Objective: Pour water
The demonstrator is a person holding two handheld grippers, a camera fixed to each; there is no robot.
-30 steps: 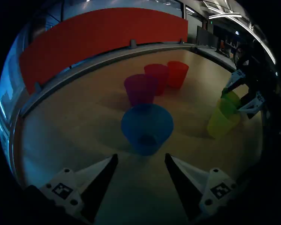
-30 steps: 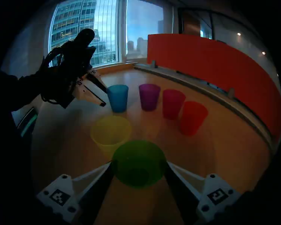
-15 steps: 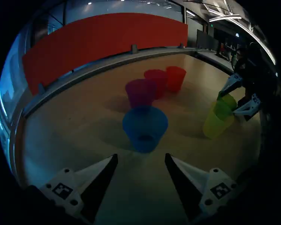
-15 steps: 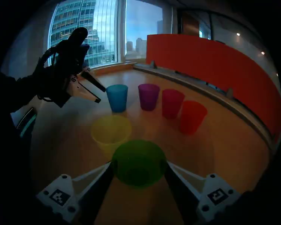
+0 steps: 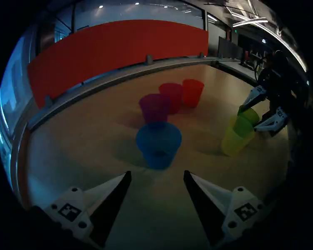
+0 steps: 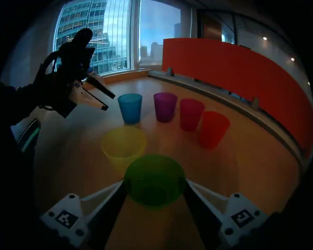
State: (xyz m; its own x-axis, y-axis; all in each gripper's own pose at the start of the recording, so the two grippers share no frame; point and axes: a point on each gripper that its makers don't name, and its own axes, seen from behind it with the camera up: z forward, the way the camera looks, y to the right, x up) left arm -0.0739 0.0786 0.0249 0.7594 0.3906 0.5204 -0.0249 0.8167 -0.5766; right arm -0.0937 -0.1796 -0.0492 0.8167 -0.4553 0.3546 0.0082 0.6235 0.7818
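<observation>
Wooden surface [image 6: 256, 166] below, the right gripper [image 6: 155, 182] pinches the green cup [image 6: 154, 177] between its fingers; tip it slowly, centred over the yellow cup [image 6: 123, 146] just beyond them, the left gripper [image 5: 157, 176] with fingers spread and empty.

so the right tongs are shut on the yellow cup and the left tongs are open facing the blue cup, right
Not quite: the right tongs are shut on the green cup, as the right gripper view shows; the yellow cup stands free beyond it. The left tongs are open, facing the blue cup.
</observation>
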